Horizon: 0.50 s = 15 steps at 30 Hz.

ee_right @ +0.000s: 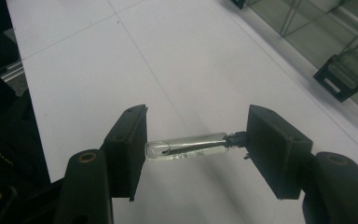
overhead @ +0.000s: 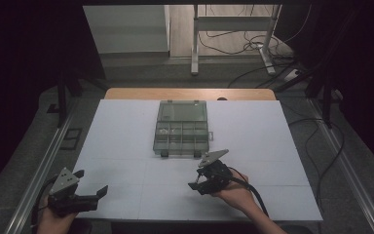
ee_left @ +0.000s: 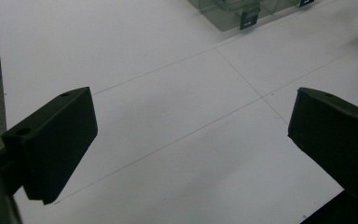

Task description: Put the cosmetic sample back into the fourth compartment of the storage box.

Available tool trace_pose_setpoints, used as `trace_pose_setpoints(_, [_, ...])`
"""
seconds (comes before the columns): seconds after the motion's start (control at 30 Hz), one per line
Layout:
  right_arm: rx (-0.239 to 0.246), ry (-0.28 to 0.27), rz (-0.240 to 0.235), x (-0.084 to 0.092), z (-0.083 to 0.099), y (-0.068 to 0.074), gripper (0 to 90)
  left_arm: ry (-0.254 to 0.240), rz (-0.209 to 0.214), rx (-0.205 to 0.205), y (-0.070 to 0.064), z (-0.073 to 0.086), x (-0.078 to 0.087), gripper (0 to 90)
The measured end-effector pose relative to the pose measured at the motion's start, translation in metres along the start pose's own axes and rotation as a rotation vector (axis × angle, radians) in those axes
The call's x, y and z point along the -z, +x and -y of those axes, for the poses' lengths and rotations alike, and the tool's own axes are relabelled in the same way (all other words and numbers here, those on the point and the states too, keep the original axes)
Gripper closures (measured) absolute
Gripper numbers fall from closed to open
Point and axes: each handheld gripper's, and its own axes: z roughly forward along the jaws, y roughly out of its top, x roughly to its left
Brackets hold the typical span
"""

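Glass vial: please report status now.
Right gripper shut on glass vial, endwise. Left gripper open, empty. Compartment box lid open, path clear.

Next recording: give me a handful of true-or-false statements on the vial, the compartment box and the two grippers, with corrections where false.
1. The right gripper holds a small glass vial endwise between its fingers. True.
2. The left gripper holds a vial too. False: nothing lies between its wide-apart fingers.
3. The clear compartment box stands open on the white table. True.
4. The vial lies in a compartment of the box. False: it is held above the table, short of the box.
5. The left gripper touches the box. False: it is at the table's near left corner, well apart from it.
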Motion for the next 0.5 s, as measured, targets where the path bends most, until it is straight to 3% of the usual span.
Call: trace_pose_setpoints(0.5, [-0.053,-0.048,0.027,0.004,-0.009,-0.013,39.5,0.003,-0.002,-0.001,0.000,0.000,-0.001,2.1])
